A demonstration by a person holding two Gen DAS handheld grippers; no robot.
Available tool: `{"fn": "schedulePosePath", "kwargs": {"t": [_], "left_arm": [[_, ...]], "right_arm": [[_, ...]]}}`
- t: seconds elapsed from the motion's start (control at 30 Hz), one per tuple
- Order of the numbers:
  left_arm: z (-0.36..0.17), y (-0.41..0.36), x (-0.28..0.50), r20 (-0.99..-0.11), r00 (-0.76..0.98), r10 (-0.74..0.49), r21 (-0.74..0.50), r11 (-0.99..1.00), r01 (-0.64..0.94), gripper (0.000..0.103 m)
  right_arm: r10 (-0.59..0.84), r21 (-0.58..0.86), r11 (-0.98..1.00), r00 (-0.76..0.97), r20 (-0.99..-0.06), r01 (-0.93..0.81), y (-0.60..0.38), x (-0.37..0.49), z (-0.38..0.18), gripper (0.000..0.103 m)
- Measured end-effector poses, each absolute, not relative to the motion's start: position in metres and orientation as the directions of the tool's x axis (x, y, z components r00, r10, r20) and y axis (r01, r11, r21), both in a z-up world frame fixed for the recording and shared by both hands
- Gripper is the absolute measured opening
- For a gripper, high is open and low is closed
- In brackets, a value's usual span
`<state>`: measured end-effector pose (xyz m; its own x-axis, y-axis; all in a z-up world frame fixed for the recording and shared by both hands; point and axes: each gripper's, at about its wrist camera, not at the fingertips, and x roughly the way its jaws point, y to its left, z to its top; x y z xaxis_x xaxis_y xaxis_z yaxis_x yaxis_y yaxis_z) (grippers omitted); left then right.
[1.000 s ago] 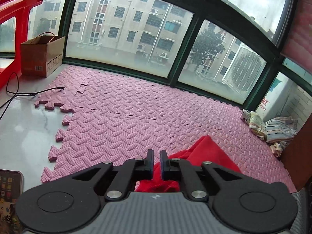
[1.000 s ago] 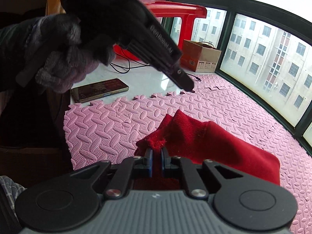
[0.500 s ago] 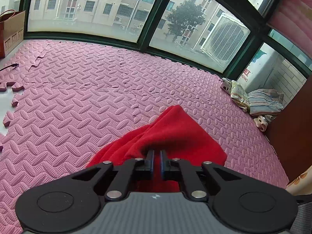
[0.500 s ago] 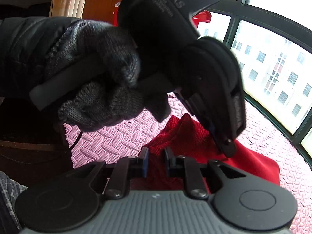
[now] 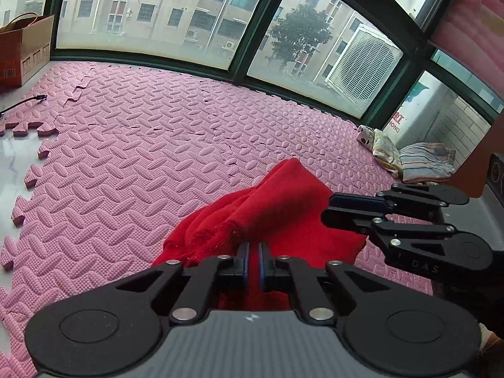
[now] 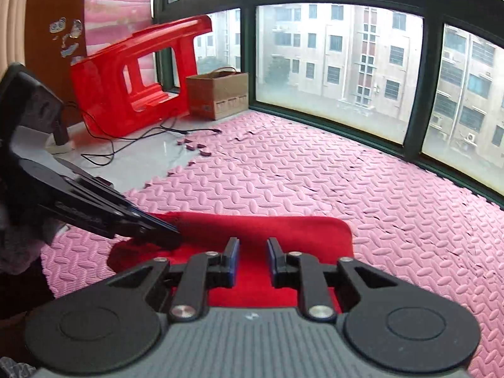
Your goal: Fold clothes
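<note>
The right gripper (image 5: pixel 327 209) carries the letters "DAS" on its black arm. Beyond it, a white sign (image 5: pixel 397 123) behind the window reads "HONG" under a partly hidden red character.

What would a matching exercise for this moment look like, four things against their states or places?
Things:
1. left claw
2. right claw
3. red stool
4. striped cloth

States or places:
A. tipped over on bare floor
B. open above the red garment
C. shut on the garment's edge
D. piled at the mat's far corner

Pairs: 1-C, 2-B, 3-A, 4-D
</note>
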<state>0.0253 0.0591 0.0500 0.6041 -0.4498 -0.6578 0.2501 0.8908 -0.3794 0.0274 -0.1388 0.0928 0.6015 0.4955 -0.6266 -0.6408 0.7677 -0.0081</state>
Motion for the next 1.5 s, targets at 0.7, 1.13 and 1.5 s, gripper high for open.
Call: {"fn": "schedulePosePath", "kwargs": {"t": [0.7, 1.13, 1.5], "left_arm": [[0.065, 0.035, 0.02, -0.637, 0.673, -0.376, -0.319, 0.923, 0.214, 0.03], [0.039, 0.037, 0.026, -0.681, 0.623, -0.384, -0.334, 0.921, 0.202, 0.032], [0.035, 0.037, 0.026, -0.687, 0.618, -0.382, -0.33, 0.922, 0.204, 0.033]], "right_arm": [[0.458, -0.002, 0.825, 0.67, -0.585, -0.565, -0.177, 0.016, 0.103, 0.033], [0.404, 0.118, 0.885, 0.62, -0.673, -0.45, -0.201, 0.052, 0.038, 0.034], [0.45, 0.073, 0.837, 0.606, -0.656, -0.543, -0.167, 0.062, 0.07, 0.036]]}}
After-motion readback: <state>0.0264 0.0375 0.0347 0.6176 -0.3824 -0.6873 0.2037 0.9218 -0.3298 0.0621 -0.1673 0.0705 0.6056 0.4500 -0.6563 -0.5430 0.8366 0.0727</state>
